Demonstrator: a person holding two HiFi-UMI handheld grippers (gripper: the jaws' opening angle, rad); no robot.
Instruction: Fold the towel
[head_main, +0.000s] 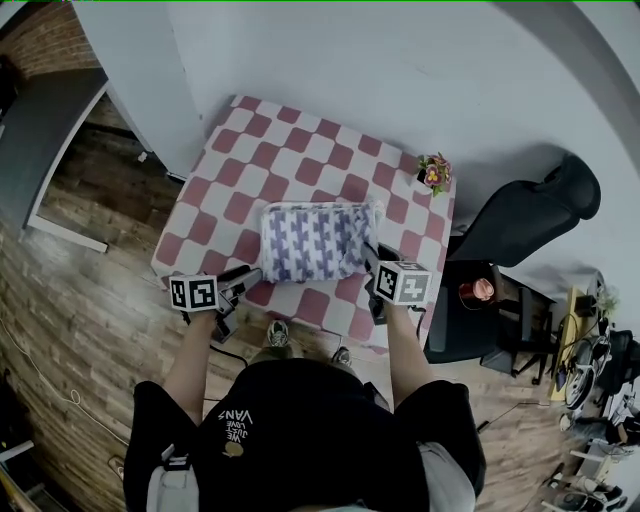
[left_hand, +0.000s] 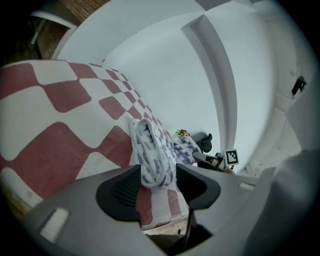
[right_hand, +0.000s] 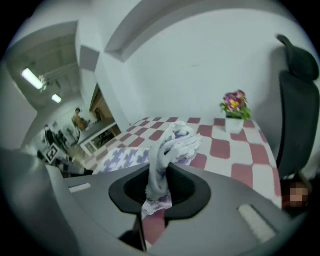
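Towel (head_main: 318, 242): it lies as a thick, several-layered bundle on the checked table (head_main: 300, 150), so you look to be well into the folding, at a point between one fold and the next.

Your left tool (left_hand: 157, 182) has its jaws spread. The towel's rolled near edge sits between them, but the pads do not appear to press on it, so that side is not gripped. From this tool the bundle runs straight ahead and away along the table.

Your right tool (right_hand: 159, 187) is pinched tight on a bunched corner of the towel. The cloth rises out of the jaws in a twisted peak, while the rest of the bundle lies flat ahead of that tool and off to its left. A potted flower (head_main: 434, 172) stands well beyond, ahead and to its right.

By my reading, only one corner is under control. The next move calls for one of two things:

- Close the left tool on the edge already sitting between its jaws, so both corners travel together.
- Lay the right corner down flat and square.

Carrying one corner alone would likely skew the layers.
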